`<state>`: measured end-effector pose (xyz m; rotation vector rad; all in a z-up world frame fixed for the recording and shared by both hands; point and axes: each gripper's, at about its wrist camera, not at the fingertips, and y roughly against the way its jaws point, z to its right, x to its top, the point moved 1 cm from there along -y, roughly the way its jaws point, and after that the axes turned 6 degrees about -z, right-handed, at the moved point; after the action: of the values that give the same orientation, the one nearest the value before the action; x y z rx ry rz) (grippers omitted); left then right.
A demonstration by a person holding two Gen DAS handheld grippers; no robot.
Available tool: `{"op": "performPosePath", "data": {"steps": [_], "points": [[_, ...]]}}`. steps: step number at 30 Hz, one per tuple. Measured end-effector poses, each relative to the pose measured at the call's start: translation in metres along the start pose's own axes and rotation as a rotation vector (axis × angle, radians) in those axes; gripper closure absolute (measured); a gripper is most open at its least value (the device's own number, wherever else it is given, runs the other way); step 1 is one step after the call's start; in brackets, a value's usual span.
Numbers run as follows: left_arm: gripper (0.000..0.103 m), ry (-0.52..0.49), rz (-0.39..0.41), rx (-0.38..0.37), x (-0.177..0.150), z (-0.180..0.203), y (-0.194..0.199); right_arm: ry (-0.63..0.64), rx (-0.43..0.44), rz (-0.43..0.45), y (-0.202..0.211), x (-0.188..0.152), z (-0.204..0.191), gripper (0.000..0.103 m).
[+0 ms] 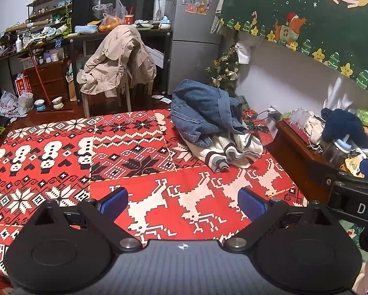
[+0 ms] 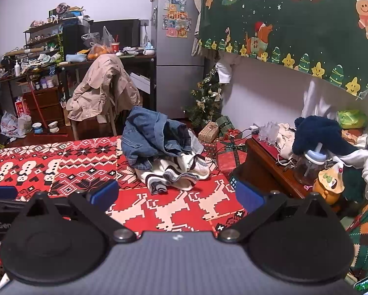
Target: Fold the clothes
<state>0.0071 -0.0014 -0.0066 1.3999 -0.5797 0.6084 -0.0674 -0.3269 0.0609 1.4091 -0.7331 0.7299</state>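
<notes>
Denim jacket sits crumpled at the far side of the red patterned cover, heaped on top of a cream striped knit; both lie well ahead of you. Your left gripper and right gripper hover above the cover with jaws spread wide and nothing between them. Expect the denim to be heavy and fairly stiff, so it should hold a crease; take it at the collar or a hem edge. The knit looks soft and stretchy, likely to sag, so pinch its ribbed cuff or hem rather than the loose middle.
</notes>
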Motion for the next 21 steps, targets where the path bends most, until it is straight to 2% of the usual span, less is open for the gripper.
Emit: {"op": "performPosePath", "data": {"steps": [21], "points": [[0.011,-0.027,0.007,0.028,-0.0026,0.0026,-0.0006,-0.005,0.007,-0.017,-0.0015,-0.0031,-0.0013,0.001]]}}
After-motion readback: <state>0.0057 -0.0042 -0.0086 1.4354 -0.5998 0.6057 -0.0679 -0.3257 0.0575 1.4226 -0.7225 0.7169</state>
